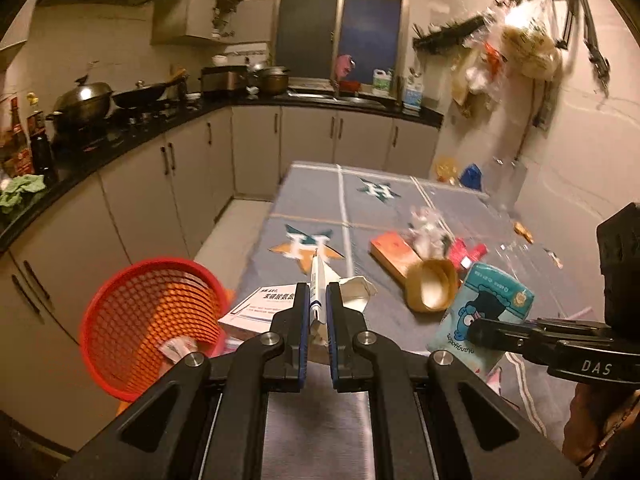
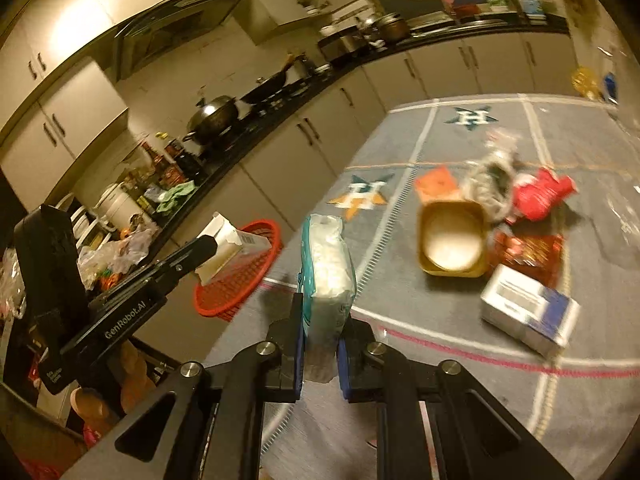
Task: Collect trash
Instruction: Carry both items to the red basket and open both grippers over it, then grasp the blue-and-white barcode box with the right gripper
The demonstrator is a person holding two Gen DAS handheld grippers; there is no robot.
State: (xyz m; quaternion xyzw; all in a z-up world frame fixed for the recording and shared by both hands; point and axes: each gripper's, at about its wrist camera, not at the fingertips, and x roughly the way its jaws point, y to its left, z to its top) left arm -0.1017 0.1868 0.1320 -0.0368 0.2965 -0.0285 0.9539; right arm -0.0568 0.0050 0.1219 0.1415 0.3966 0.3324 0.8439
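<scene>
While both grippers carry a load, the red mesh basket (image 1: 154, 322) sits off the worktop's (image 1: 316, 196) left edge, nearer the left gripper (image 1: 318, 312). Its jaws are clamped on a flattened white carton (image 1: 318, 280), stiff card, long axis pointing straight ahead; the basket lies to its left and lower. The right gripper (image 2: 320, 336) has its jaws closed on a soft teal tissue pack (image 2: 328, 264), upright, crinkly film. Remaining near the worktop's right edge: yellow bowl (image 2: 452, 240), blue-white box (image 2: 528, 312), red wrapper (image 2: 540, 194).
</scene>
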